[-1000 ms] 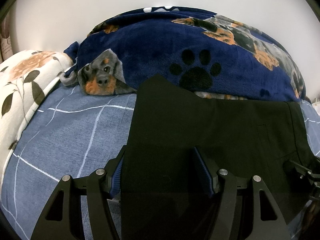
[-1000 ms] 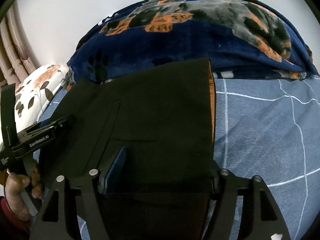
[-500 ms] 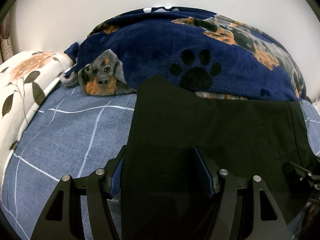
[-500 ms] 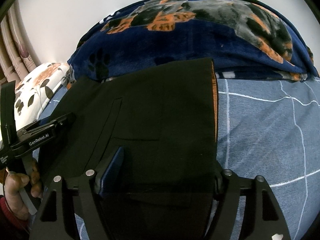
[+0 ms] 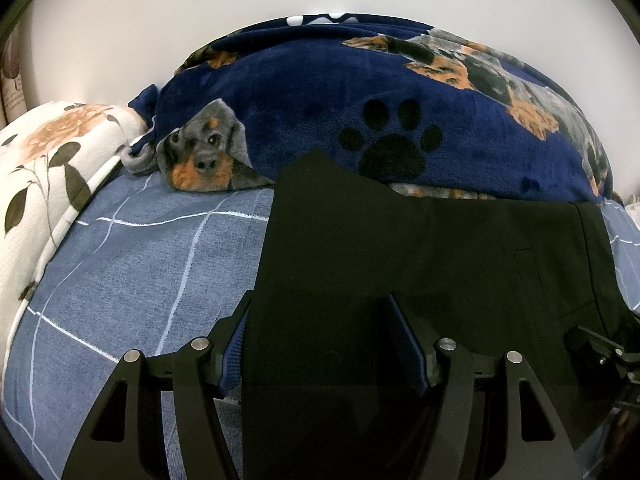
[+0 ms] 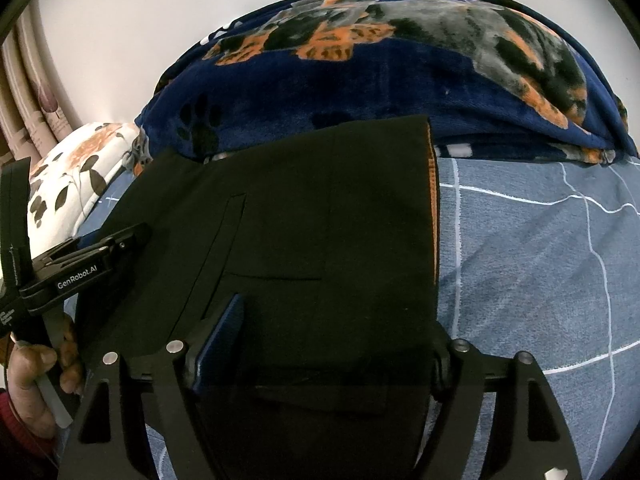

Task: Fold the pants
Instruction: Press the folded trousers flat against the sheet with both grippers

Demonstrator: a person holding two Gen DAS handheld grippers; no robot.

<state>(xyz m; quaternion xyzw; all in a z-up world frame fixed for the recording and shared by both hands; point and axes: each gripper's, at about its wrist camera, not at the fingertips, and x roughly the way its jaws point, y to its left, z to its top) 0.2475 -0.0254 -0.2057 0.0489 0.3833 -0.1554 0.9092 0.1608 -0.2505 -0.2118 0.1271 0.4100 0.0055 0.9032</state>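
Black pants [image 5: 400, 248] lie folded flat on the blue checked sheet [image 5: 140, 272], their far end against a blanket. My left gripper [image 5: 320, 340] stands open astride the pants' left edge: one blue pad [image 5: 236, 344] outside it, the other on the cloth. In the right wrist view the pants [image 6: 320, 208] show an orange strip along their right edge. My right gripper [image 6: 332, 344] is open and its jaws are opening, with the near cloth between them but not pinched; its right finger is mostly hidden by the pants.
A navy dog-print blanket [image 5: 320, 100] is heaped along the white wall behind the pants. A floral pillow [image 5: 48, 168] lies at the left. The left gripper's body [image 6: 80, 264] and a hand [image 6: 36, 372] show at the left of the right wrist view.
The right gripper's fingers have spread wider apart around the cloth. The left gripper and the pants look the same.
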